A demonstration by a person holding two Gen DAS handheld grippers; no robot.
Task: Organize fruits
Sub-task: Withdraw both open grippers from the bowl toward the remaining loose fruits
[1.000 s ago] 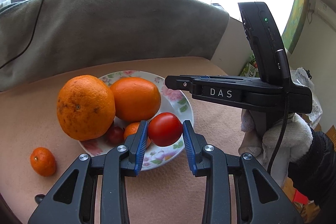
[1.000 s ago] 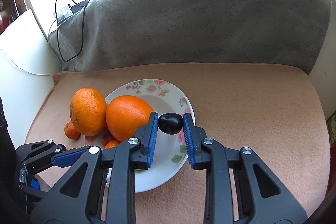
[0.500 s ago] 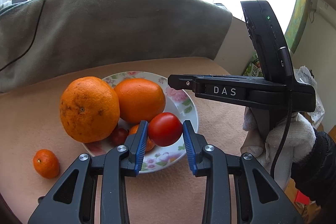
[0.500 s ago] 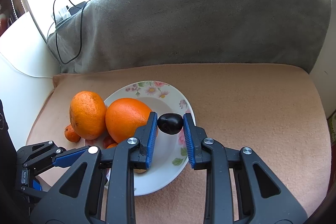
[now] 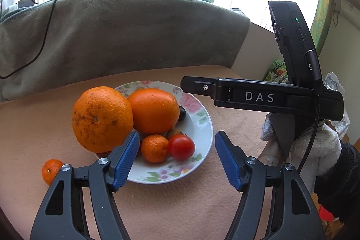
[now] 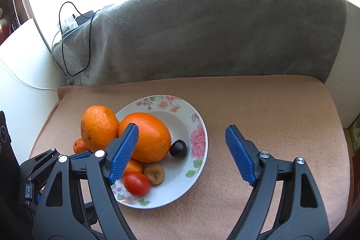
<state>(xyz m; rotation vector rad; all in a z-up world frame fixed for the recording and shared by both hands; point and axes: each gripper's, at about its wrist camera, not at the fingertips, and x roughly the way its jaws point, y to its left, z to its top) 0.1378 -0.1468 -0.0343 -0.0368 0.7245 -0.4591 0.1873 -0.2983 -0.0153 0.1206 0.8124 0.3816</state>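
A flowered white plate [image 5: 202,127] [image 6: 198,127] sits on the beige cushion. In it lie a big smooth orange [image 5: 154,110] [image 6: 146,136], a red tomato [image 5: 181,147] [image 6: 136,183], a small mandarin [image 5: 154,148], a dark plum [image 6: 178,148] [image 5: 182,113] and a brownish fruit [image 6: 154,173]. A rough large orange [image 5: 101,118] [image 6: 99,126] leans at the plate's left edge. A tiny mandarin [image 5: 51,171] lies on the cushion. My left gripper [image 5: 175,159] is open and empty above the plate's near rim. My right gripper [image 6: 182,152] is open and empty above the plate.
A grey-green blanket [image 6: 202,33] covers the backrest behind the cushion, with a black cable [image 6: 65,37] over its left end. The right gripper's body and gloved hand [image 5: 292,127] stand right of the plate. The cushion's edge drops off at right [image 6: 337,116].
Both grippers opened. The left one let the tomato go into the plate's front; the right one let the plum go beside the smooth orange. Both pulled back slightly.
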